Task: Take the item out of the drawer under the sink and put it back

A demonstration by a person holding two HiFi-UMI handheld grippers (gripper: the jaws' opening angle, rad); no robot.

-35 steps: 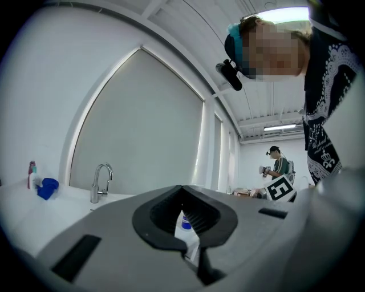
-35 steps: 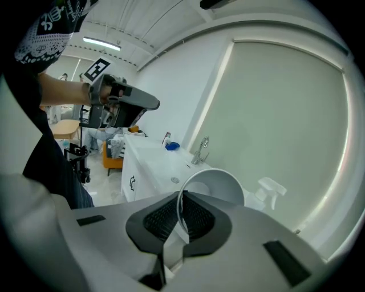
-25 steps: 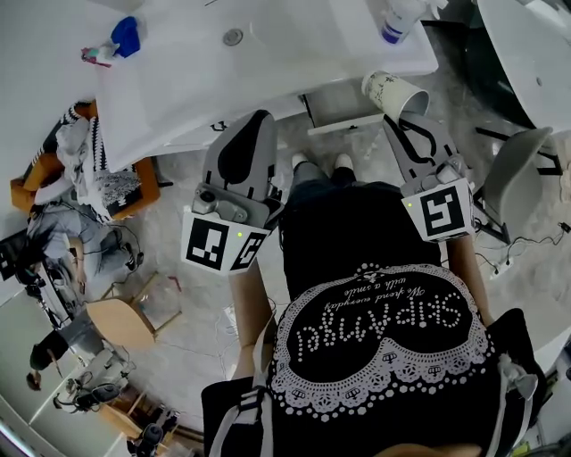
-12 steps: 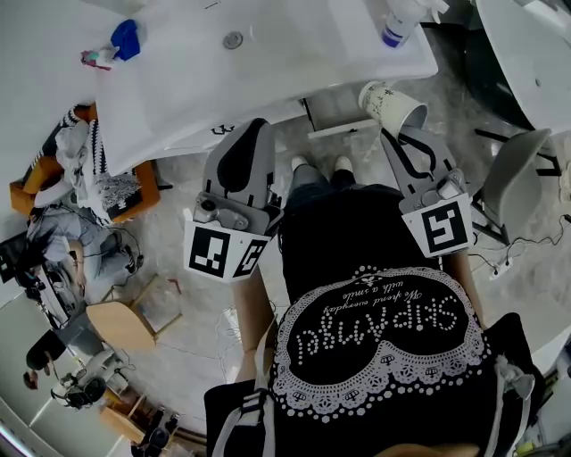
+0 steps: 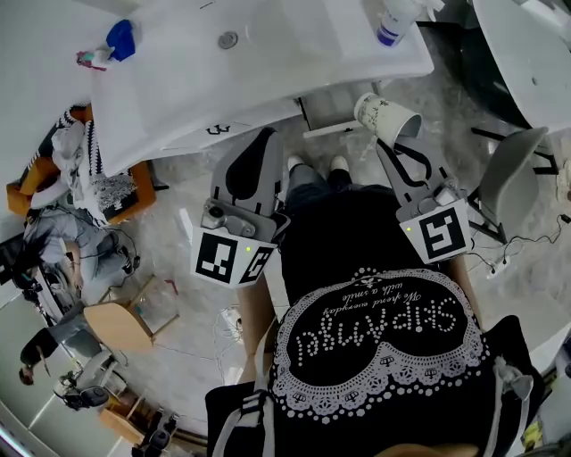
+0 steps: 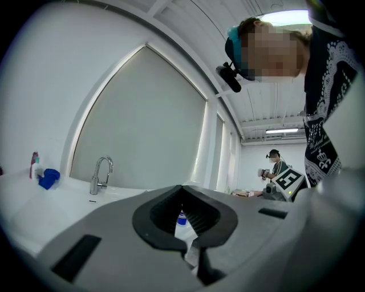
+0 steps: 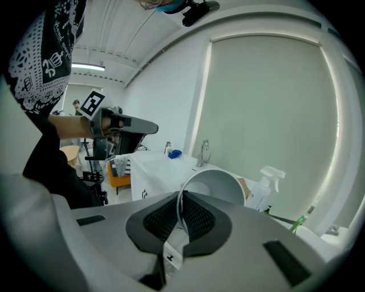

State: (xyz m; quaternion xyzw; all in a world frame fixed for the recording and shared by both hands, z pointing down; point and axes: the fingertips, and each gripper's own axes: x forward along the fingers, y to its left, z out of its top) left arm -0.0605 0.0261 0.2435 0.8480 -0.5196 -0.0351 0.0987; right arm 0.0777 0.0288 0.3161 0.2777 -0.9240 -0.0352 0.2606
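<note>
My right gripper (image 5: 398,143) is clamped on the paper cup's (image 5: 384,116) rim, upper right of the head view, just right of the pulled-out drawer (image 5: 332,109). My left gripper (image 5: 260,150) is closed with nothing in it, center frame.

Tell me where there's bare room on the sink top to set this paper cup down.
The sink top is bare between the drain and the spray bottle, and along its front edge. Crowded: the left end by the blue item, the right corner round the bottle.
</note>
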